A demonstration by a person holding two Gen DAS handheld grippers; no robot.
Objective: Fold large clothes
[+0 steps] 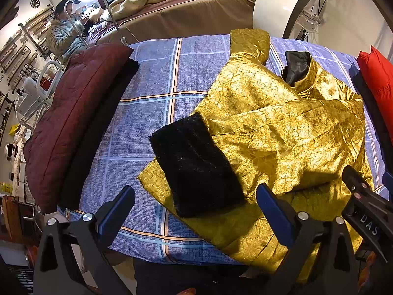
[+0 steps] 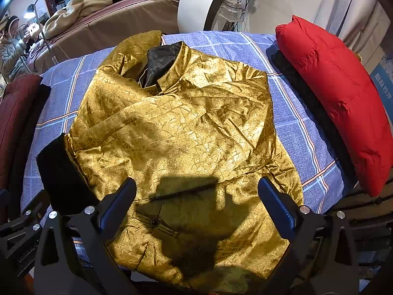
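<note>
While both grippers hang wide open, empty | jacket [image 2: 186, 132] long axis runs away from them | cuff [image 1: 196, 167] ahead of left gripper [image 1: 196, 211] | right gripper [image 2: 196, 204] over hem

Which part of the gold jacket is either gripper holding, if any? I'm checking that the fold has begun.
Nothing is held. The left gripper and right gripper hover over the gold jacket, jaws open.

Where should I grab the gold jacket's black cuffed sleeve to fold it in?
Grip the black cuff at its free outer edge, coming in with the left claw from the left. It lies flat on the gold jacket, edge exposed over the bedspread.
</note>
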